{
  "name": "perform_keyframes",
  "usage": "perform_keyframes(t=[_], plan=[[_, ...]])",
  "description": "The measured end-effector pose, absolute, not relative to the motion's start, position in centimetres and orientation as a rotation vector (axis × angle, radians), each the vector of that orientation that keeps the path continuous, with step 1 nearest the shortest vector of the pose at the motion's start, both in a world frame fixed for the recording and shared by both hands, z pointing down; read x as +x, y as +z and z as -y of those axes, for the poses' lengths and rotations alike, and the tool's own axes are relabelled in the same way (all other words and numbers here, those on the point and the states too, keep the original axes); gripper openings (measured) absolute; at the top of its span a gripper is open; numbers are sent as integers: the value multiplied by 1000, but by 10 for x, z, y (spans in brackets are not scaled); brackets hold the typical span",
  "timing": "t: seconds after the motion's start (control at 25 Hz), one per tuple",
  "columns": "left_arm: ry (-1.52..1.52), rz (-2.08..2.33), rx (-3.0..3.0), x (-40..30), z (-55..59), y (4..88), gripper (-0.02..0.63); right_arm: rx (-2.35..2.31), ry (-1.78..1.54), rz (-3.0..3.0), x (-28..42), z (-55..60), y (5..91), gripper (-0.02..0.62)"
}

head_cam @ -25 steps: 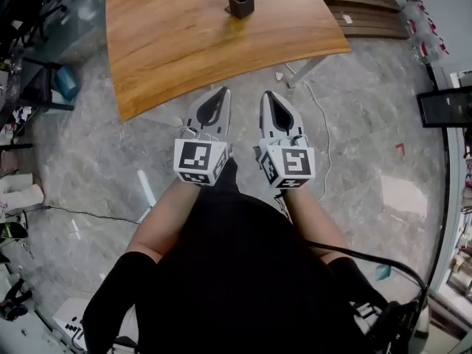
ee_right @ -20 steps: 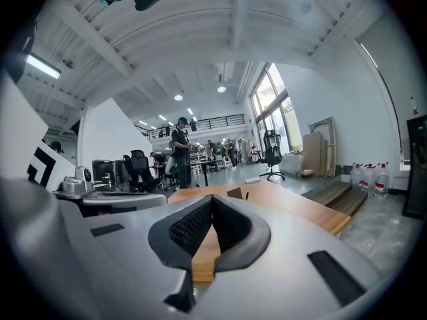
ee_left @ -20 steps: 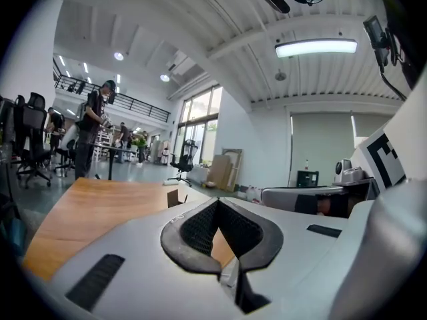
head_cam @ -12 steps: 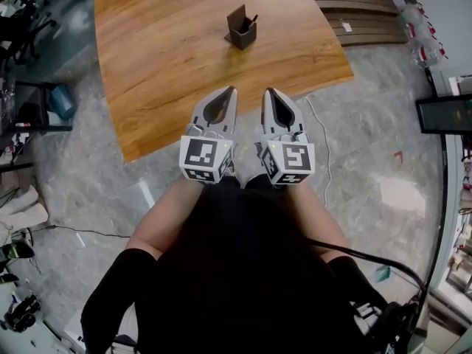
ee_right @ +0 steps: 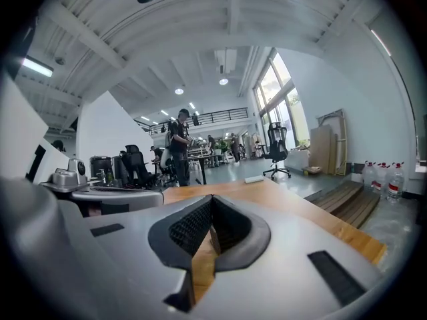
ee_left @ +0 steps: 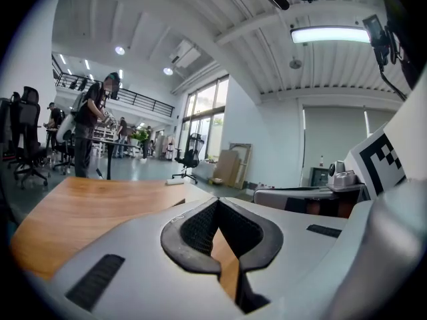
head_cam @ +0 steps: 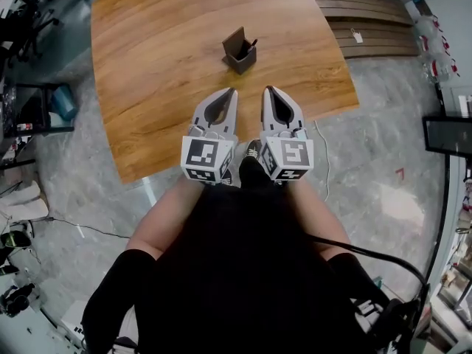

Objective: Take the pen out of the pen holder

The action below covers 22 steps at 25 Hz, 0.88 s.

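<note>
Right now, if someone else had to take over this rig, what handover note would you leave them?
Left claw: shut, empty, at the near edge of the table.
Right claw: shut, empty, close beside the left one.
Pen holder: stands on the table ahead of both claws, well apart from them. The pen is in it, sticking out at its right side.
Done: nothing yet; the pen is untouched.
Left: reach forward, open one claw, grip the pen and lift it out.

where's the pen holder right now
Head view: the pen holder stands on the wooden table, upper middle, ahead of the left gripper and right gripper.
</note>
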State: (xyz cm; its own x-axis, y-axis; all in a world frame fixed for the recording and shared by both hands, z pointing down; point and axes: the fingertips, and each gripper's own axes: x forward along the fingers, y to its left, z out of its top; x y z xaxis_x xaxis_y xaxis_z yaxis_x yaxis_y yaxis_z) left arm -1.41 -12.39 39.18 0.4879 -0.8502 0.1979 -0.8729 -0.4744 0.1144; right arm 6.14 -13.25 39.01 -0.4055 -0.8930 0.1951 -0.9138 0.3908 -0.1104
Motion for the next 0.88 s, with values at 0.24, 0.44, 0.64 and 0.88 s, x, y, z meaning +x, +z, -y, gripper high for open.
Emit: perform_keyframes(t=[0.24,0.44,0.64,0.88], plan=[[172,1542,2481,-3,178,403,1,1549,301,2581,66,192,395,14],[208,1539,2434,-7,206,426,1,1498,348,2582,61,225,414,14],[230,1493,2428,-11,232,443,0,1503,406,2536,54,250,438,14],[262,1420,2446,-10,259,467,1,1508,503,2468,49,275,474,15]])
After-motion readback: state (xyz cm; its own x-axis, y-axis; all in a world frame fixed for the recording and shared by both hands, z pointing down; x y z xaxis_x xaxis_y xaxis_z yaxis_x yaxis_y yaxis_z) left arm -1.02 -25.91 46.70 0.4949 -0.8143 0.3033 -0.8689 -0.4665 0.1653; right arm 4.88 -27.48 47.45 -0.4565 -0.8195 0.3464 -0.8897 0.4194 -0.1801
